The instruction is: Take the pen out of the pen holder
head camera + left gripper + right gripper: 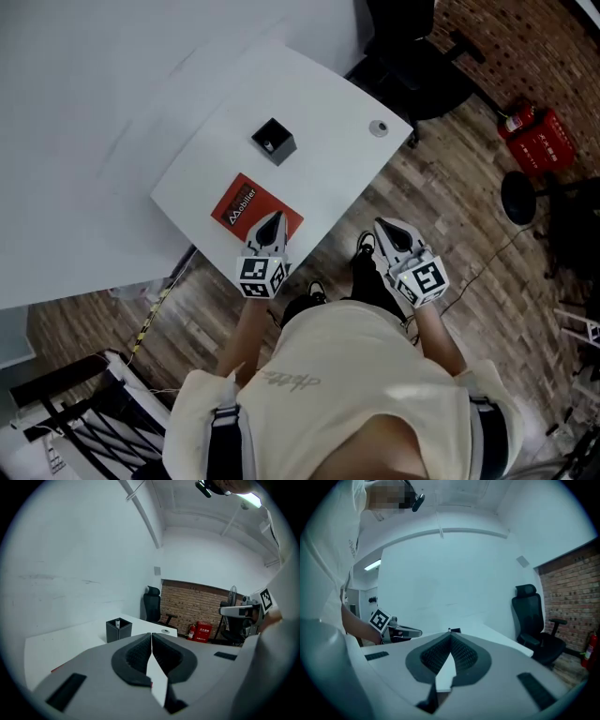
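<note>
The black square pen holder point(274, 142) stands on the white table point(319, 112), beyond a red booklet point(255, 208). In the left gripper view the pen holder point(118, 630) shows a white pen tip point(117, 622) sticking up inside it. My left gripper point(273, 219) hovers over the booklet's near edge, short of the holder, its jaws shut and empty point(151, 634). My right gripper point(382, 226) is off the table's front corner, over the floor, also shut with nothing in it point(450, 632). Only the top of the pen holder point(455, 630) peeks over the right jaws.
A small round disc point(378, 128) lies near the table's right corner. A black office chair point(412, 56) stands behind the table, with a red fire-extinguisher box point(536, 136) and a black stool point(520, 197) on the wooden floor at the right. Dark frames point(84, 412) lie at the lower left.
</note>
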A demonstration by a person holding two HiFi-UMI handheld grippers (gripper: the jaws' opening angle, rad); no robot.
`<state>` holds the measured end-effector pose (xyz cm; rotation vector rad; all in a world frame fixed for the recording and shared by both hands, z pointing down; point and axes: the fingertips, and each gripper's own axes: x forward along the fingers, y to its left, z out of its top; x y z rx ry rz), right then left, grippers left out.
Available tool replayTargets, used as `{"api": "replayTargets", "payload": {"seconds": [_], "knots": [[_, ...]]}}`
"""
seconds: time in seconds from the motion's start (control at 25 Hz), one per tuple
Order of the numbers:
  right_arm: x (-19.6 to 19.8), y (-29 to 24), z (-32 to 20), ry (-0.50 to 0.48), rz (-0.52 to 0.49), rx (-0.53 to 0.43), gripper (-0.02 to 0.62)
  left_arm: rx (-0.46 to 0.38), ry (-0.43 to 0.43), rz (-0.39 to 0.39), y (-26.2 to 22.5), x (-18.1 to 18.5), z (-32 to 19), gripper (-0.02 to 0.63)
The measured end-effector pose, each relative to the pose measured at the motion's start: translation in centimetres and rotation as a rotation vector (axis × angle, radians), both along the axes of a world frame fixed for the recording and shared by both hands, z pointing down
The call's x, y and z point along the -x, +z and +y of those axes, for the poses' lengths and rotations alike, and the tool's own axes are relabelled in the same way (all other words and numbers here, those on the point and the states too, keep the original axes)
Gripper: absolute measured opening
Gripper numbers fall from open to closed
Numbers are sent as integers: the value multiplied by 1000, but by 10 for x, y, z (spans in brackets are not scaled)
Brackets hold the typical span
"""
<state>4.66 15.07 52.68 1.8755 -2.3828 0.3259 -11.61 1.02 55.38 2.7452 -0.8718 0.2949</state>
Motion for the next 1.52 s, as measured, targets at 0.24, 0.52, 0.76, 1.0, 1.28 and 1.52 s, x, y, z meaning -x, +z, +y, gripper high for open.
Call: {"api": "replayTargets", "payload": {"seconds": [0.24,0.52,0.76,1.0,1.28,1.52], "knots": [[-64,-10,-53,-92,-5,-43,8,-35,-90,-13,-20,-49,-34,18],[-100,-7,-101,-252,6,-40,8,-51,-246,-39,-37,-64,-46,18],[-88,-6,-126,-374,-14,-49,8,-18,-334,-110,-31,-48,-35,18],[-68,6,-145,-446,-5,-21,8,-29,-372,-105,-29,-41,-58,18],[-71,-17,-175,-459,105,-30,8,-31,-366,-30,-30,-43,-95,18],[-60,-22,-210,-453,120,-22,8,-31,-365,14,-27,-40,-126,18]]}}
